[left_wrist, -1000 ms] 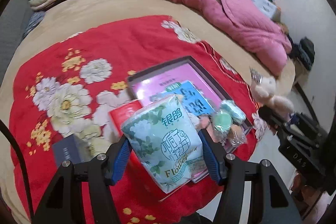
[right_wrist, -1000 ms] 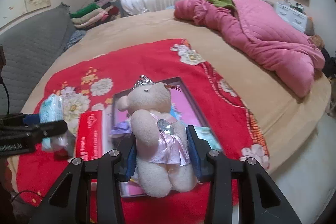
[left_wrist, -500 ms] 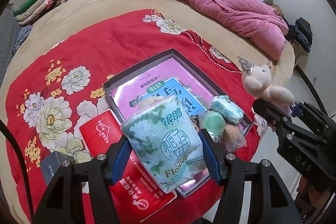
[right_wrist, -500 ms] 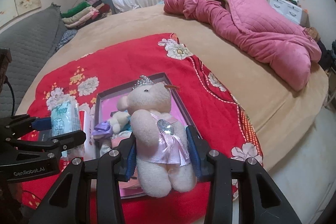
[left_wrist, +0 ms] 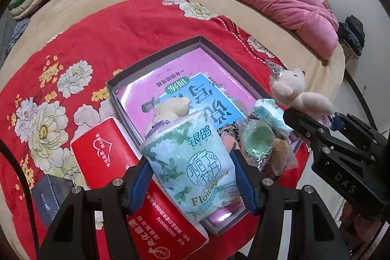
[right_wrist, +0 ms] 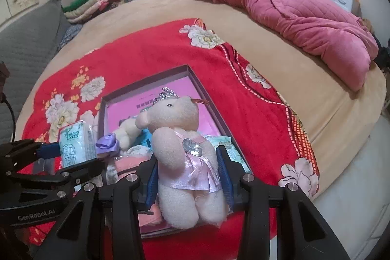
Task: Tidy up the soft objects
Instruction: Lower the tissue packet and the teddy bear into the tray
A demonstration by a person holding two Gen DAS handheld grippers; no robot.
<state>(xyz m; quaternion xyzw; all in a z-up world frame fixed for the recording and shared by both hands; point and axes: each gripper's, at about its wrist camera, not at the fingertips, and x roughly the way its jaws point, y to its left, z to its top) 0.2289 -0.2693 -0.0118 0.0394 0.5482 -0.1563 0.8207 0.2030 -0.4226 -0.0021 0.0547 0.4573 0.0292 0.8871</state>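
Note:
My left gripper is shut on a green-and-white tissue pack and holds it above the near end of a shallow dark box on the red floral blanket. The pack also shows in the right wrist view. My right gripper is shut on a cream teddy bear in a pink dress and tiara, held over the box's near right corner; the bear also shows in the left wrist view. The box holds pink and blue books, a small plush toy and wrapped soft items.
A red packet and a dark small box lie left of the box. A pink quilt lies at the far right of the bed. Folded clothes are stacked at the far left. The bed edge drops off at the right.
Both grippers have drawn back and risen over the box, still holding the tissue pack and the bear. The box and its contents now sit more fully in view.

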